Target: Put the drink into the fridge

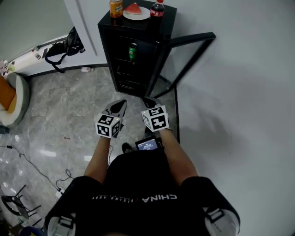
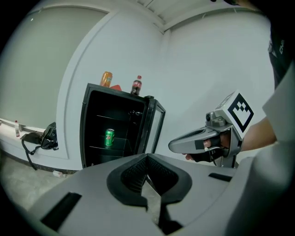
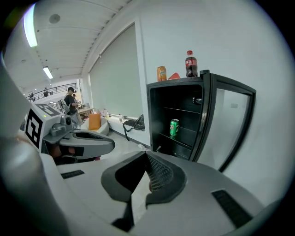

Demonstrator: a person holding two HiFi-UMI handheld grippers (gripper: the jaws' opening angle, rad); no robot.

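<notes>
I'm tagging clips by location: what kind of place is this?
Probably an office or lab hall, not a kitchen: a mini fridge against a bare wall, polished stone floor, loose cables.

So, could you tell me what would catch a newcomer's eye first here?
A black mini fridge stands by the white wall, glass door swung open, one green can inside. On top sit an orange drink container, a dark cola bottle and a white plate with a red slice.
</notes>
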